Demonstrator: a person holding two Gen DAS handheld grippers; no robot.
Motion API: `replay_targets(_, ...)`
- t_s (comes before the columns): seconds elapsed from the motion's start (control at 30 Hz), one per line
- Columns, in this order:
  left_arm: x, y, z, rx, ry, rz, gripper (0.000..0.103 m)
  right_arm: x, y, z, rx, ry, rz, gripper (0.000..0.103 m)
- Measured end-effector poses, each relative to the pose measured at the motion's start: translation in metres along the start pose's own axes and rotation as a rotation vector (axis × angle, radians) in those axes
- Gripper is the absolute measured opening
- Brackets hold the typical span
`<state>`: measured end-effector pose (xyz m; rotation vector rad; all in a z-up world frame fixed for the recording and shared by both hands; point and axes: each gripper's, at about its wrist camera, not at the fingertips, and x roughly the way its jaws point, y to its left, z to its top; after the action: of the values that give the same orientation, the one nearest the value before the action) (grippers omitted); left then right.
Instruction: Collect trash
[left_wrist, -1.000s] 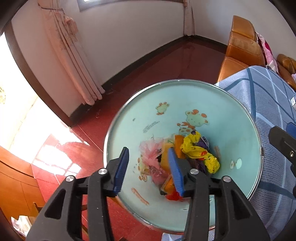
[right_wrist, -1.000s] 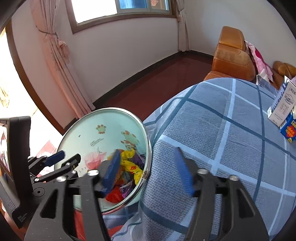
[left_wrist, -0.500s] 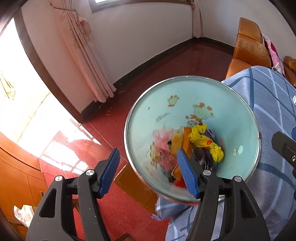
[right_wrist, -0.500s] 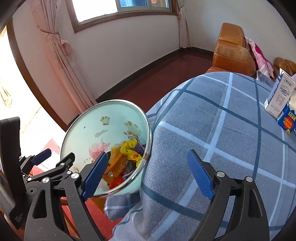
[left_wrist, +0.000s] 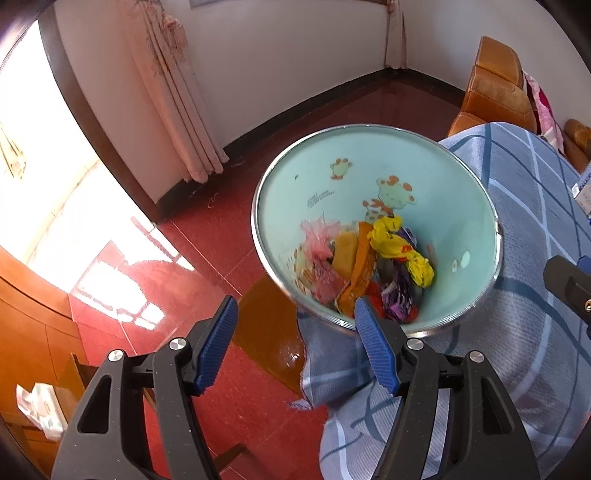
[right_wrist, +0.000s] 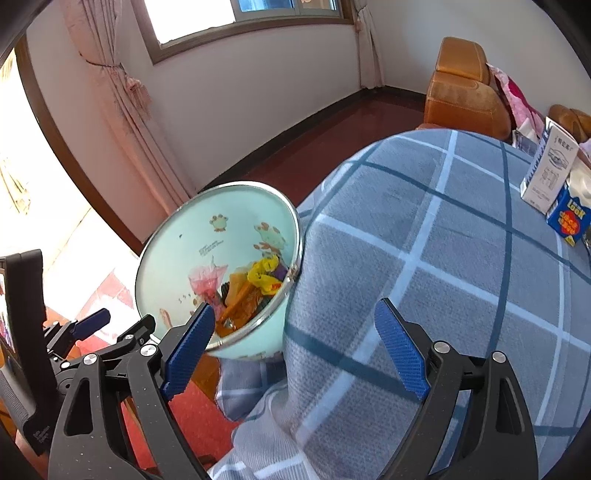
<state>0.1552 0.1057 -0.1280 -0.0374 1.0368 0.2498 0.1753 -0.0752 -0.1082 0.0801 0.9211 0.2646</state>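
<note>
A mint-green trash bin (left_wrist: 369, 177) with cartoon animals and a metal rim stands beside the table's edge; it also shows in the right wrist view (right_wrist: 221, 236). Inside lie crumpled wrappers (left_wrist: 369, 269): yellow, orange, pink, purple and red, also seen in the right wrist view (right_wrist: 251, 288). My left gripper (left_wrist: 295, 347) is open and empty, above the floor just before the bin's near rim. My right gripper (right_wrist: 295, 350) is open wide and empty, above the table's edge to the right of the bin.
The table carries a grey-blue checked cloth (right_wrist: 443, 258) that hangs over the edge. A white carton (right_wrist: 550, 177) and a blue box (right_wrist: 569, 218) stand at the far right. Orange armchairs (right_wrist: 461, 88) stand behind. The floor is red tile (left_wrist: 166, 258); pink curtains (left_wrist: 173, 92) hang left.
Both grippers have drawn back from the bin and opened wider. The left gripper, earlier over the bin's inside, is now outside its near rim. The bin looks smaller in both views.
</note>
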Motion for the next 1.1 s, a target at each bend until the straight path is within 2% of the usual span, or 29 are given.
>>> replay_targets(0.13, -0.007, -0.002, -0.013, 0.008, -0.009, 0.012, 0.072, -0.007, -0.003, -0.011, 0.005, 0.003, 0.001, 0.087)
replay_targets(0.33, -0.02, -0.004, -0.039, -0.009, 0.005, -0.032, 0.073, -0.021, -0.01, -0.031, 0.016, 0.012, -0.004, 0.087)
replay_targets(0.57, -0.049, -0.008, -0.072, -0.008, -0.039, -0.046, 0.073, -0.047, -0.019, -0.058, 0.039, -0.007, -0.02, 0.087)
replay_targets(0.67, -0.069, -0.007, -0.082, 0.007, -0.094, -0.022, 0.074, -0.061, -0.017, -0.065, 0.027, -0.025, -0.022, 0.087)
replay_targets(0.8, -0.103, -0.001, -0.084, 0.01, -0.213, 0.035, 0.082, -0.087, -0.013, -0.07, 0.019, -0.082, -0.006, 0.087)
replay_targets(0.97, -0.152, 0.01, -0.076, -0.027, -0.413, 0.097, 0.088, -0.132, -0.002, -0.068, 0.011, -0.259, 0.013, 0.088)
replay_targets(1.1, -0.183, 0.009, -0.067, -0.025, -0.537, 0.063, 0.092, -0.166, 0.01, -0.065, -0.01, -0.438, -0.021, 0.088)
